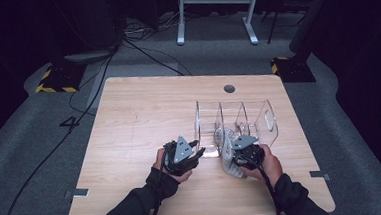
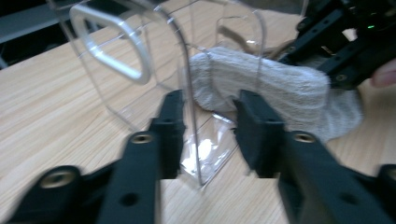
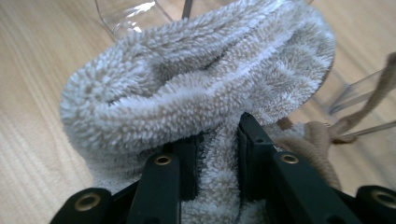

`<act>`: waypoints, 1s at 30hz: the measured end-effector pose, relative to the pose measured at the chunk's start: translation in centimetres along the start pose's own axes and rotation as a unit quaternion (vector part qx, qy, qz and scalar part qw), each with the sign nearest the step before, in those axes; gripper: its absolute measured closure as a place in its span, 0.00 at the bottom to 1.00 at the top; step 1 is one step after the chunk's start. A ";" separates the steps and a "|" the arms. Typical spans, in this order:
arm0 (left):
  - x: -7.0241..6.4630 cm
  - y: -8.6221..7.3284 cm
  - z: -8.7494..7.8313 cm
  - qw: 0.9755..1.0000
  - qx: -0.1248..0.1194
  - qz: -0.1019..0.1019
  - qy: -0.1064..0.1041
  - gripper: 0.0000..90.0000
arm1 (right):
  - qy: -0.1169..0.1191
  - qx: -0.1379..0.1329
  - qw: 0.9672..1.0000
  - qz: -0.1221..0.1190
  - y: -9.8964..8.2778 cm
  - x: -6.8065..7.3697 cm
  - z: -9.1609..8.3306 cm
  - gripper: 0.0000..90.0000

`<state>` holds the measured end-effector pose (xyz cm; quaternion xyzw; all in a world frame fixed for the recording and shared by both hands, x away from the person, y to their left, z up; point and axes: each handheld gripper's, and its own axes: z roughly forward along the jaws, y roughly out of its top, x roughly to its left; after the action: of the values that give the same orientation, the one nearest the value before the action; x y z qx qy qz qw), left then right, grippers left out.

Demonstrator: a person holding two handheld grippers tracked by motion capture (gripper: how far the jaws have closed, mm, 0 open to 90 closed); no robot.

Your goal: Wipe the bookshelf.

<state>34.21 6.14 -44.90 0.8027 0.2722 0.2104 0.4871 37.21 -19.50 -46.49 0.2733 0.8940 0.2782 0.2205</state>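
right hand-held gripper (image 3: pixel 217 154) pinching fuzzy sock (image 3: pixel 196 88)

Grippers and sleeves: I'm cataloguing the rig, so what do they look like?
Both the left gripper and the right gripper are black, each topped by a grey three-cornered plate. Their two black jaws carry brass-coloured screw fittings. A black cable trails from each. The person wears dark long sleeves.

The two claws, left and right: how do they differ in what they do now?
The right claw is shut on the fluffy grey sock, pinching its fabric; the left claw straddles a wall of the clear plastic organizer, and whether it presses is unclear. The right claw's load is soft and bunched; the left claw's is rigid and upright. Both sit at the organizer's near side.
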 end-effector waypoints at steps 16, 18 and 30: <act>0.7 0.6 1.0 0.999 -0.013 0.031 -0.033 0.35 | -0.054 -0.059 0.997 0.019 0.5 0.0 -1.2 0.81; 0.7 0.9 1.1 0.999 -0.017 0.035 -0.035 0.34 | -0.044 -0.052 0.997 0.024 0.2 -0.1 -0.5 0.81; 2.1 1.8 1.7 0.998 -0.030 0.028 -0.037 0.36 | -0.021 -0.030 0.999 0.019 -0.5 -0.1 0.6 0.81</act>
<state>37.28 5.68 -43.90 0.8020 0.2250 0.2024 0.5150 37.47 -19.68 -47.20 0.2898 0.8751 0.3030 0.2415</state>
